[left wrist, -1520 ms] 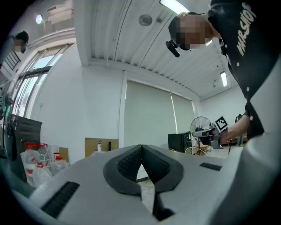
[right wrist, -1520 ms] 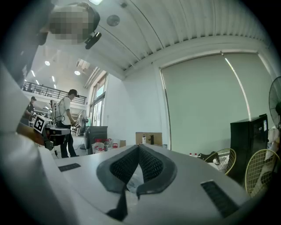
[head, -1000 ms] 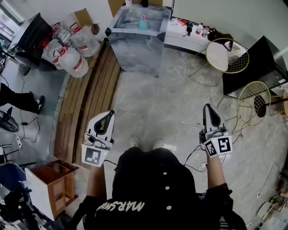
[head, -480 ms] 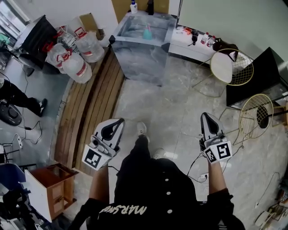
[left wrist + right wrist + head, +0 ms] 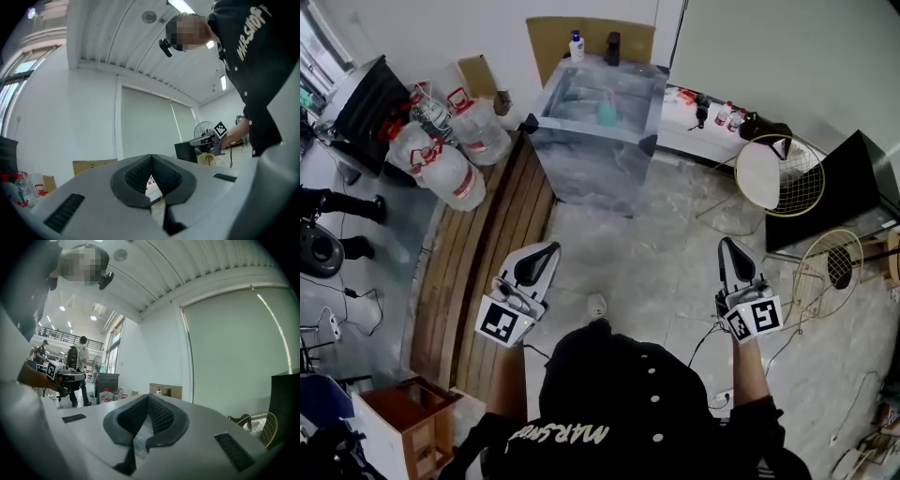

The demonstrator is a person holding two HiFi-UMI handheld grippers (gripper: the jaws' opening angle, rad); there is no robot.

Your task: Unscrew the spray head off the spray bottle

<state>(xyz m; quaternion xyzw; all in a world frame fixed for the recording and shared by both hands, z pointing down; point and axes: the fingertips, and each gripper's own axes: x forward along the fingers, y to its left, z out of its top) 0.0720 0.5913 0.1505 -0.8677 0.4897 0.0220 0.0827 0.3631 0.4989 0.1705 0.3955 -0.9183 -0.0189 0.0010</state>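
Judged as not yet begun. Held the left tool (image 5: 539,261) and the right tool (image 5: 733,255) out over the floor (image 5: 656,234), both closed tight on nothing. Spotted the teal spray bottle (image 5: 607,112) upright near the middle of the bench (image 5: 572,94), well apart from both tools and too small for any reading of the spray head. Left to do, by that reading: reaching the bench, gripping the bottle with one tool, gripping the head with the other, turning it off.

As for room, found open floor straight ahead, between the tools and the near edge of the bench. Noted wooden planks (image 5: 487,244) along the left with water jugs (image 5: 441,159) beyond, wire chairs (image 5: 773,173) and a black cabinet (image 5: 844,187) to the right, and a low shelf (image 5: 684,129) just beside the bench. Reckoned the dark corner caps (image 5: 528,122) of the bench worth minding on approach.
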